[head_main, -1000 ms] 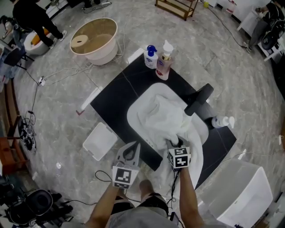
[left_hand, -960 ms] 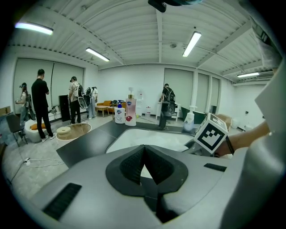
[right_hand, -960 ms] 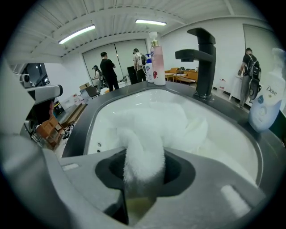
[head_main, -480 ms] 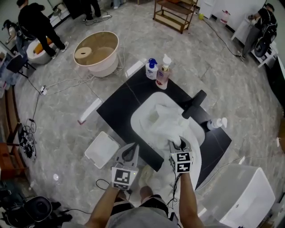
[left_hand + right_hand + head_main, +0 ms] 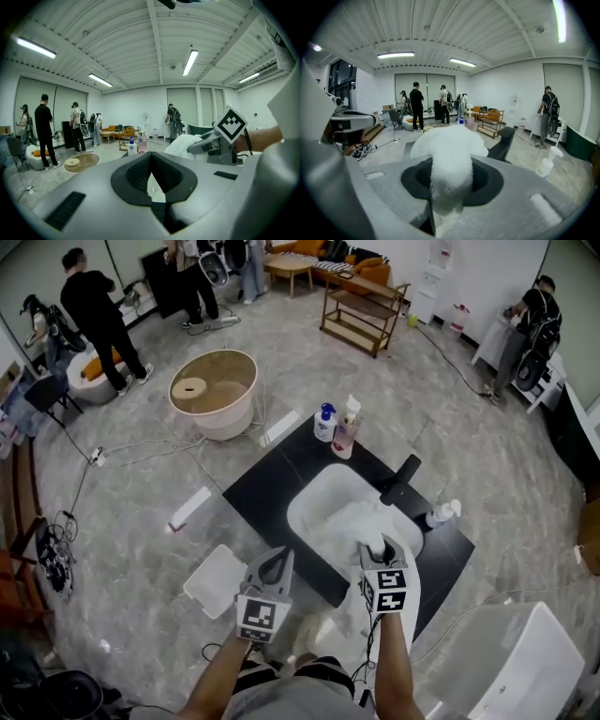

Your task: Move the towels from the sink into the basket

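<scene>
A white towel [image 5: 360, 521] rises in a bunch out of the white sink [image 5: 314, 507], and part of it hangs over the sink's near edge [image 5: 409, 579]. My right gripper [image 5: 376, 549] is shut on that towel above the sink's near right side. In the right gripper view the towel [image 5: 449, 140] fills the space between the jaws of the right gripper [image 5: 450, 180]. My left gripper [image 5: 277, 561] hovers over the near left corner of the counter, shut and empty, its jaws [image 5: 151, 176] holding nothing. A white bin [image 5: 511, 662] stands at the lower right.
The sink sits in a black counter [image 5: 267, 479] with a black faucet [image 5: 398, 482], two soap bottles [image 5: 336, 426] at the far edge and a spray bottle [image 5: 441, 514] at the right. A white lid [image 5: 216, 579] and a round tub [image 5: 214, 390] are on the floor. People stand far off.
Both grippers have risen. The right one has pulled the towel up from the sink, so it stands higher and more bunched. The left gripper stays empty.
</scene>
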`<state>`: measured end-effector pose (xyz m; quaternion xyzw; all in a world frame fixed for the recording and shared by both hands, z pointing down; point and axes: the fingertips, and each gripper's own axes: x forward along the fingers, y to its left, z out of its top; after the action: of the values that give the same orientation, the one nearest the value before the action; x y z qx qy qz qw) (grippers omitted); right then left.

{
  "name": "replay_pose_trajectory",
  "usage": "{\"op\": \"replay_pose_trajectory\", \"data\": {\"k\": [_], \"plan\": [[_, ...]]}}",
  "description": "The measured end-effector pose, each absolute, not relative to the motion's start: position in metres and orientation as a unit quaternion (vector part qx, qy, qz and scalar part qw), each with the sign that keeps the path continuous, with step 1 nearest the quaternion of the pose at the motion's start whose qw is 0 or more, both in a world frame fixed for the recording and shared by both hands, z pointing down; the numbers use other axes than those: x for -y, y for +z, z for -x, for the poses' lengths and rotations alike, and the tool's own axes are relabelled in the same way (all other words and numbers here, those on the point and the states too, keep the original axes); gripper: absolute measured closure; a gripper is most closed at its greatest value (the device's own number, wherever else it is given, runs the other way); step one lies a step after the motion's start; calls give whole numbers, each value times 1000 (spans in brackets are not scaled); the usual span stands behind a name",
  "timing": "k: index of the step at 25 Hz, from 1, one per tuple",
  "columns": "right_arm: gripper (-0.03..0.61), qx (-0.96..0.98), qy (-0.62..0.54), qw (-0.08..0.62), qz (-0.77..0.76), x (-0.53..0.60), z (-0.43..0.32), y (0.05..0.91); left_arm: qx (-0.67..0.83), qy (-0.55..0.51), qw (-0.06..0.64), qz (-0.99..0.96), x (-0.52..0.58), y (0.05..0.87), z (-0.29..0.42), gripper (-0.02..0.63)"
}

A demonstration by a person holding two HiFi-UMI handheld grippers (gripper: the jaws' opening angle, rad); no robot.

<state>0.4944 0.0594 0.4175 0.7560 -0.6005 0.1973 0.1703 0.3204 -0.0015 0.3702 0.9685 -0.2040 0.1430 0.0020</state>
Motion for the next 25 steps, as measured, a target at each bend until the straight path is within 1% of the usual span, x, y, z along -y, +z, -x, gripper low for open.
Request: {"op": "replay_pose_trajectory", "data": {"k": [6, 15, 25], "plan": [[462, 608, 154, 158, -762, -61, -460, 361, 212, 121, -15, -970, 0, 333, -288, 604], [462, 633, 106, 117, -758, -51, -394, 293, 235, 94, -45, -966, 7, 291, -229, 604], [462, 704, 71, 96, -700, -4, -293, 259, 308, 89, -49, -946, 34, 276, -137, 604]]}}
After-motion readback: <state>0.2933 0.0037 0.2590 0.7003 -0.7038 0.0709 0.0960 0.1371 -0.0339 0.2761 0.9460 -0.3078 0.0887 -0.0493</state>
